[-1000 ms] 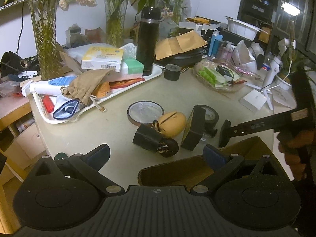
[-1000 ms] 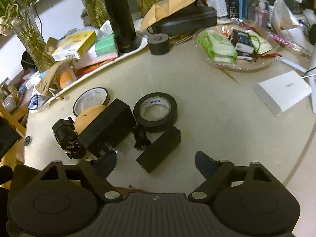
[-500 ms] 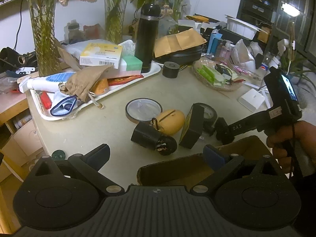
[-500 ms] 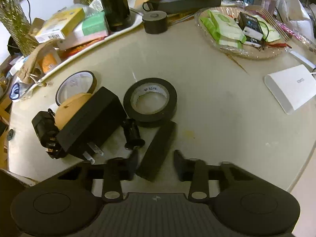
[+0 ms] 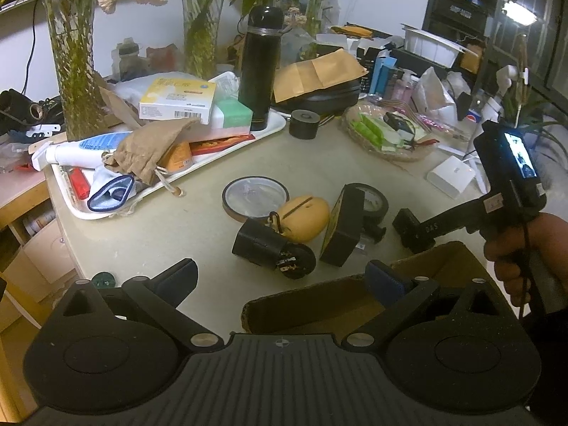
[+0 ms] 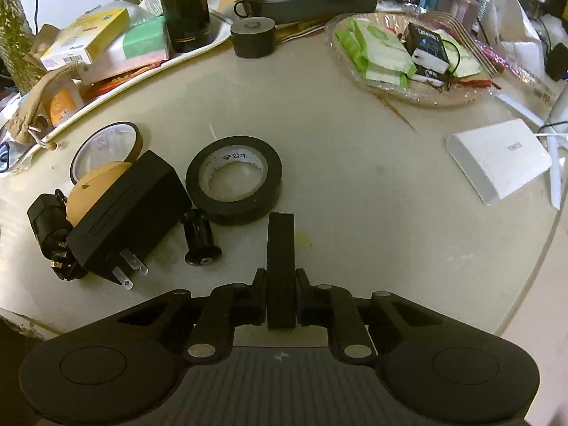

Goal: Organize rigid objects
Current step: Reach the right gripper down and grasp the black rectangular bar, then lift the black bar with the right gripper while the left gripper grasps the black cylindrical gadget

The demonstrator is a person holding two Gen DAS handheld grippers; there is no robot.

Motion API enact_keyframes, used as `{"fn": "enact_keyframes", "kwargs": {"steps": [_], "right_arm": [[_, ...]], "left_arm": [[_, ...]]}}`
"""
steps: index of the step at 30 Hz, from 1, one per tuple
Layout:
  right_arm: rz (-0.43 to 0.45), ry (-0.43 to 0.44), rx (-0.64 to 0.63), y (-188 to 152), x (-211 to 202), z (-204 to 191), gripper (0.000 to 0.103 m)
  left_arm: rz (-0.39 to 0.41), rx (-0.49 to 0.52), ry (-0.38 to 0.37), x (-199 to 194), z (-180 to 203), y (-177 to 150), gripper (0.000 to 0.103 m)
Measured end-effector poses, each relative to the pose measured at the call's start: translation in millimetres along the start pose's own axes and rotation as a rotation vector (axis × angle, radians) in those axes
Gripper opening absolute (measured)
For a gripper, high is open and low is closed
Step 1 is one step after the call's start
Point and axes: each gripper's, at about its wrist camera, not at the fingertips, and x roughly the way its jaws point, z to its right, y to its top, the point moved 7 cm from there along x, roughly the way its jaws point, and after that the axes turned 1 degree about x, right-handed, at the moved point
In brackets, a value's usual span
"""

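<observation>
The right gripper point(image 6: 280, 296) has just closed its fingers on the black rectangular block point(image 6: 280, 248), which a second ago lay askew on the counter point(image 6: 355, 163) between spread fingers. Now both pads pinch the block's near end; the block points straight away from the gripper, its far end stopping just short of the roll of black electrical tape point(image 6: 234, 179). Whether it has left the counter cannot be told.

From the left wrist view the same gripper shows at the right, held in a hand point(image 5: 514, 248), its tip down on the block beside the cardboard box point(image 5: 355, 305). The left gripper point(image 5: 280, 277) hangs over the box's near edge, fingers spread and holding nothing.

The remaining loose items lie untouched in a cluster: the black plug adapter point(image 6: 127, 209) leaning against the tan egg-shaped case point(image 6: 96, 191), a smaller black plug point(image 6: 46, 223) beside it, a short black knob-like part point(image 6: 198, 238) and a thin tape ring point(image 6: 106, 149).

Judgement: the pickup appears secured, so the block is ready to be lifted and carried to the box, presumably the collecting place. The grip sits at one end, so the block may swing when raised.
</observation>
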Motion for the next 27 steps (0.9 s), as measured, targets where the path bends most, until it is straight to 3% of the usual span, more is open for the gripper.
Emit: {"fn": "enact_keyframes", "kwargs": {"steps": [4,9,13,27], "right_arm": [[0.003,0.006,0.01,-1,-3,2,0.017],[0.07,0.005,0.025,4,-20,7,0.017],[0.105,0.019,0.052,5,-32,14,0.017],[0.167,0.065,0.086,-15,-68,24,0.017]], "left_arm": [[0.006,0.012,0.003,1,1,3,0.103],[0.031,0.068,0.047,3,3,12,0.103],[0.023,0.099,0.033,10,6,17,0.103],[-0.094,0.239,0.032,60,-4,28,0.103]]}}
